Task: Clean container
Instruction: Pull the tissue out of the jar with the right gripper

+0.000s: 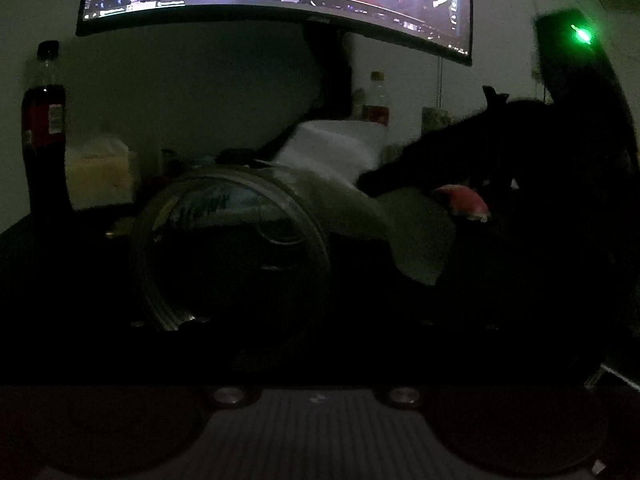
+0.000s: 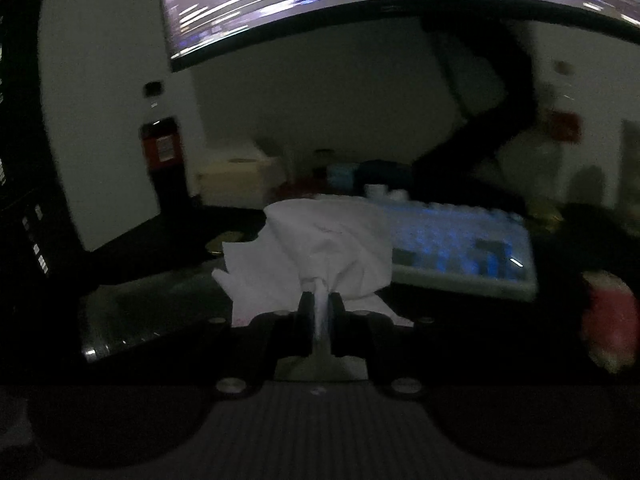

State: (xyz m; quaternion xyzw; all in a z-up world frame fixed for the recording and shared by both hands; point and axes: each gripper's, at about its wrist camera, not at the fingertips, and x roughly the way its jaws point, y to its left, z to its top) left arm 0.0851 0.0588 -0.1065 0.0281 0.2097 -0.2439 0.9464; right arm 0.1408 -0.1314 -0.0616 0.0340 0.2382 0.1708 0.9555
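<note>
While the room is dark, right gripper (image 2: 320,300) pinches a white tissue (image 2: 332,248) tight. Left gripper's tongs are too dark to see; clear container (image 1: 236,248) lies sideways right in front, w/ tissue beside it.

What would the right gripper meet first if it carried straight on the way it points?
Probably the keyboard. The right gripper, shut on the tissue, points over the desk toward it, with the tissue leading. Depth is unclear in the dim, blurred view.
</note>
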